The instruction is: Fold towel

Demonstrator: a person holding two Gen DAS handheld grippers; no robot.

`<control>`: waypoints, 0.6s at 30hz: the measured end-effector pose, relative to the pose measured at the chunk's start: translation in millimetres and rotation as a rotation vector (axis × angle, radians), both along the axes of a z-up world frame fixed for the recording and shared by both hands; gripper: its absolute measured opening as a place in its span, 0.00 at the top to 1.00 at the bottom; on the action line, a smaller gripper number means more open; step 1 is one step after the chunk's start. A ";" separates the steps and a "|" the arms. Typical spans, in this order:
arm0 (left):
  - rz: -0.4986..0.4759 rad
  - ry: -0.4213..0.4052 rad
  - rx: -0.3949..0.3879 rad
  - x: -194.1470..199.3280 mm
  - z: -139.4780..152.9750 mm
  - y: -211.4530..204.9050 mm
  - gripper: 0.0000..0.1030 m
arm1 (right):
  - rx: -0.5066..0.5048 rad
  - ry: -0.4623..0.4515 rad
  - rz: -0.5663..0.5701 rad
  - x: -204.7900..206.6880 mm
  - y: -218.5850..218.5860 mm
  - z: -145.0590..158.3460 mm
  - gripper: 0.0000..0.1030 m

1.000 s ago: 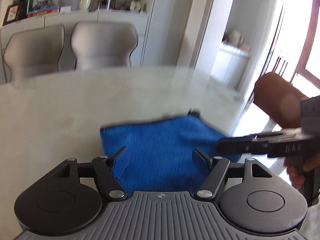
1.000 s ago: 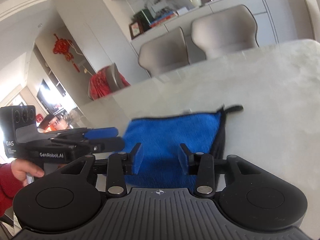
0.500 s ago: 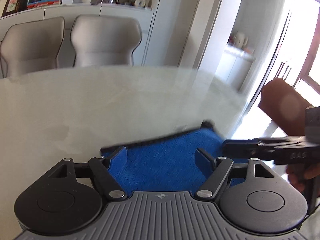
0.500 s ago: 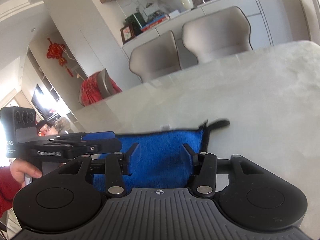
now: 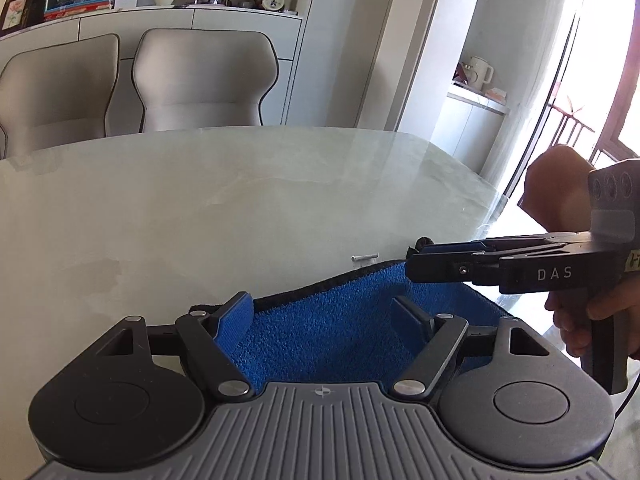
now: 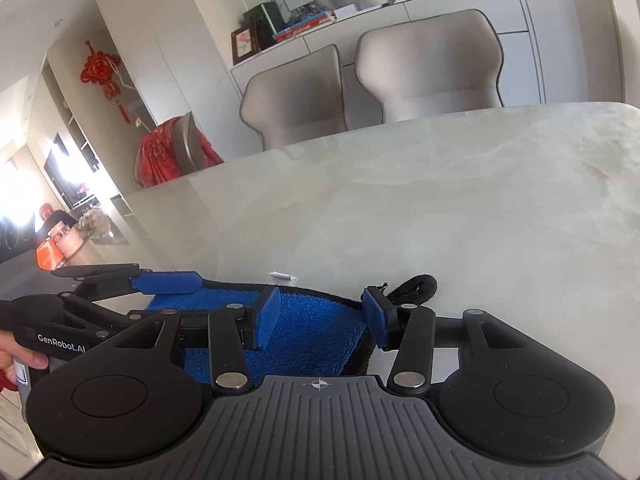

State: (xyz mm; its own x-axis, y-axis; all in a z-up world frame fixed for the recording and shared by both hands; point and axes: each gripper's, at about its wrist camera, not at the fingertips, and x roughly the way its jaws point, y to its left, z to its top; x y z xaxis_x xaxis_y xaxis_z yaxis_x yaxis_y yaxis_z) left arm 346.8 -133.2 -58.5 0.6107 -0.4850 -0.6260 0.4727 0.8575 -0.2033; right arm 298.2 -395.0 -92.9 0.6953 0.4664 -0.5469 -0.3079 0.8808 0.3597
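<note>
A blue towel (image 5: pixel 340 320) with a black hem lies folded on the pale marble table (image 5: pixel 200 208) near its front edge. My left gripper (image 5: pixel 324 312) is open, its fingers just above the towel's left part. My right gripper (image 6: pixel 320 316) is open over the towel's (image 6: pixel 304 332) right edge, next to the black hanging loop (image 6: pixel 416 286). The right gripper also shows in the left wrist view (image 5: pixel 448 264), low over the towel's far right corner. The left gripper shows in the right wrist view (image 6: pixel 168 282) at the towel's left end.
A small white tag (image 6: pixel 282 277) lies on the table just beyond the towel. Two grey chairs (image 5: pixel 200 80) stand at the table's far side, with a sideboard behind. The table edge and a window are to the right (image 5: pixel 492 200).
Both grippers have pulled back toward the table's front edge and dropped lower over the towel. The towel sits lower and nearer in both views. Both stay open.
</note>
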 end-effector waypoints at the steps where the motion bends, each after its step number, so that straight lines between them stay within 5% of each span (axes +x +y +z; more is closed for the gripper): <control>1: 0.008 0.000 0.001 -0.4 0.9 -0.2 0.23 | -0.025 0.006 -0.017 -2.2 1.3 2.7 0.49; 6: 0.123 -0.020 -0.002 -17.6 21.1 0.3 0.21 | -0.074 -0.008 -0.065 -34.7 4.0 20.9 0.41; 10: 0.172 -0.001 0.020 -38.0 34.6 -1.0 0.14 | -0.088 -0.034 -0.090 -67.9 5.0 37.0 0.05; 18: 0.268 0.024 0.078 -91.1 54.0 3.2 0.01 | -0.156 0.039 -0.110 -129.8 13.8 54.9 0.01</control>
State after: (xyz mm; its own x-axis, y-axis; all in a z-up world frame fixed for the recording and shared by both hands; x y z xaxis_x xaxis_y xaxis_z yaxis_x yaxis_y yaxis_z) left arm 255.8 -129.9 -4.5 0.6953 -0.2583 -0.6707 0.2232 0.9646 -0.1400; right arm 168.4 -381.2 -38.0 0.7140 0.2965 -0.6343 -0.1953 0.9543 0.2263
